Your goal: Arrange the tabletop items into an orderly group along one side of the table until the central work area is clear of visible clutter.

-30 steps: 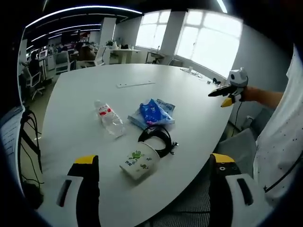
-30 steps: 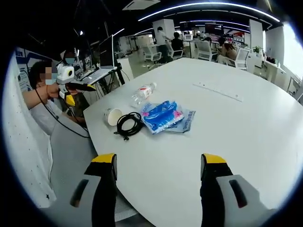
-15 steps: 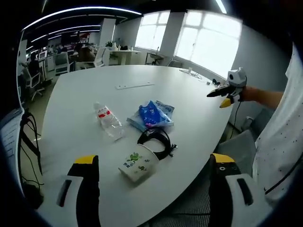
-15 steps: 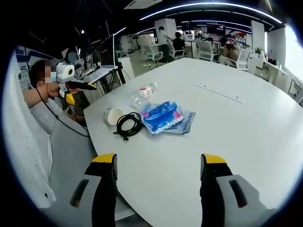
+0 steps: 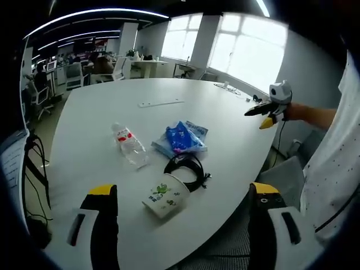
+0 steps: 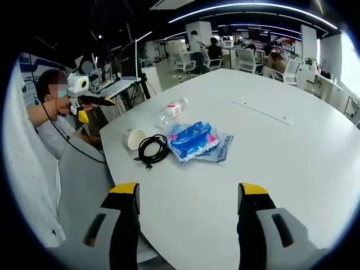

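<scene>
Both grippers are held off the near edge of the white surface [image 5: 169,90], well apart. Left gripper [image 5: 179,194] fingers spread, empty; right gripper [image 6: 187,194] likewise. Bottle [image 5: 129,145], blue packet [image 5: 181,136], cable coil [image 5: 188,167] and tipped cup [image 5: 164,196] cluster near that edge.

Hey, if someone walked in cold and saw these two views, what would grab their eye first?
Probably the small cluster of clutter near the edge of the big white oval table: a crumpled blue plastic bag beside a coiled black cable, a tipped white paper cup with a green print and a clear plastic water bottle lying flat. Next, the left claw and right claw, both held in the air off the table's edge.
</scene>
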Demonstrator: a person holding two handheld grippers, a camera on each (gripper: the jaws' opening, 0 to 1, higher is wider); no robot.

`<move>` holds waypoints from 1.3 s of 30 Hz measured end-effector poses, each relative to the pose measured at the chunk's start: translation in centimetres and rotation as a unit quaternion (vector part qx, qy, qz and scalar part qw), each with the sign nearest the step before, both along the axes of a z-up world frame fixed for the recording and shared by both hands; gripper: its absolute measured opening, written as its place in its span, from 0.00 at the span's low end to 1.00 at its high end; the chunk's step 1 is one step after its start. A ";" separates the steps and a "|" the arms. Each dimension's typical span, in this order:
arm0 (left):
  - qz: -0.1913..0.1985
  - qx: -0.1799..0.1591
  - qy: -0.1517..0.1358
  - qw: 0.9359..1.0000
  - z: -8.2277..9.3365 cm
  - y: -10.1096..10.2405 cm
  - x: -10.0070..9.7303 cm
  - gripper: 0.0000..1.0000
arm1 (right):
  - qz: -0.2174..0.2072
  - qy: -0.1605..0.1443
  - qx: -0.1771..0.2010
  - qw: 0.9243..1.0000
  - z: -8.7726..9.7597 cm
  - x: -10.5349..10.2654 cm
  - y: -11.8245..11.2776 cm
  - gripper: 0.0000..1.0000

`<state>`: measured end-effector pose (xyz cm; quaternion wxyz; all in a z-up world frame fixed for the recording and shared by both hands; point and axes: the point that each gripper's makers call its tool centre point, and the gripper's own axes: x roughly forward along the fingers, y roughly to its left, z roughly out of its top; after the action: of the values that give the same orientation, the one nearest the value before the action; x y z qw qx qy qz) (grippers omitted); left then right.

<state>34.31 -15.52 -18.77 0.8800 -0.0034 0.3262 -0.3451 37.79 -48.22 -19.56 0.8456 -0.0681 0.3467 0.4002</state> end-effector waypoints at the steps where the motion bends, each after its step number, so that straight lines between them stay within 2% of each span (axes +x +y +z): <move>1: 0.001 -0.001 0.000 1.000 0.0 0.0 0.0 1.00 | 0.001 0.000 0.000 1.000 0.0 0.0 0.0 0.70; 19: 0.002 -0.002 -0.002 1.000 0.3 -0.2 0.5 1.00 | 0.015 -0.004 -0.001 1.000 0.1 1.6 1.4 0.69; 39: 0.008 -0.012 -0.003 1.000 0.6 -1.0 1.8 1.00 | 0.050 -0.007 0.002 0.999 -0.3 5.6 3.9 0.65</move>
<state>36.10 -16.54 -18.21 0.8836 -0.0154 0.3200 -0.3415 43.37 -44.32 -19.84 0.8268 -0.0868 0.3361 0.4425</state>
